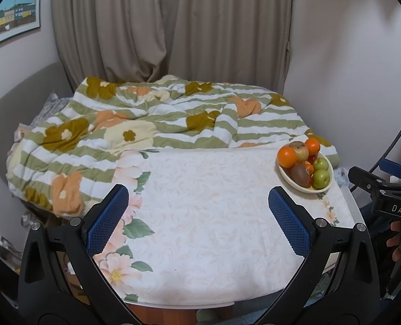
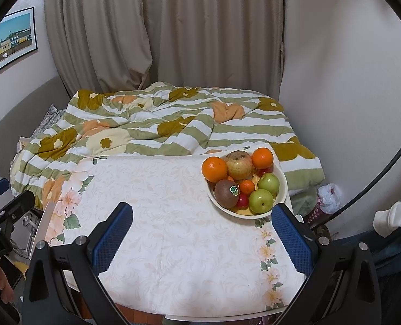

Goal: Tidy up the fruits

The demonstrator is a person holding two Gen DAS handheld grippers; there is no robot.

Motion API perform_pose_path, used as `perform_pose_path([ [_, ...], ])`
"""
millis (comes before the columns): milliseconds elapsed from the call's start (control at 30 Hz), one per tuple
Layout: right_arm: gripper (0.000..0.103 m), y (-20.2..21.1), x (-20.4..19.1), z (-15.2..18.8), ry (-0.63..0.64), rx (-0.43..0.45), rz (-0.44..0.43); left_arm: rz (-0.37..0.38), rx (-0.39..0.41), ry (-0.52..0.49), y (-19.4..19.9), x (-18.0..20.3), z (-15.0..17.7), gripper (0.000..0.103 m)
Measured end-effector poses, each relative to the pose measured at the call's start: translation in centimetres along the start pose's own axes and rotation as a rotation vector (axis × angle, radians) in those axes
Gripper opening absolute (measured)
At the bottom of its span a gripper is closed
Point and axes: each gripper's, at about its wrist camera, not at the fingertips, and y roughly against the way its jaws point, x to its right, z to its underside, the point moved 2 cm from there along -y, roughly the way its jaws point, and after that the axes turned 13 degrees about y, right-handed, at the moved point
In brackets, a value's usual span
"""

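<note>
Cream-coloured bowl [image 2: 280, 189] is sitting at the right of centre in the right wrist view, near the far right corner of the table [image 2: 173, 243], and every fruit in sight is lying inside it: 2 oranges [image 2: 214, 169], a russet apple [image 2: 238, 164], 2 green apples [image 2: 261, 201], a kiwi [image 2: 226, 193] with a green sticker, a small mandarin [image 2: 247, 186] and some red fruit half hidden beneath. No fruit is showing loose on the floral cloth.

Both tools are hovering over the near edge of the table with nothing between their pads: the right gripper [image 2: 200, 238] is spread wide in the lower middle of its frame, and the left gripper [image 1: 197, 219] is gaping likewise.

A heaped bowl fits either fruit waiting to be sorted out or fruit already gathered, so I am judging no stage. Any grasp here would call for care: the fruits are leaning on each other, so coming down from above on a top one, squeezing gently across its widest part, would avoid tumbling its neighbours or tipping the bowl.
</note>
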Motion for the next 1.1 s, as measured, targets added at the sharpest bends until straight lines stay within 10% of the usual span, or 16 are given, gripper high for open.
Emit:
perform_pose_path([
  [1100,0.102,-0.1,0.5,0.3,-0.005,-0.006,0.009,0.023,-0.02,0.022,-0.7,-1.2,-0.3,0.103],
])
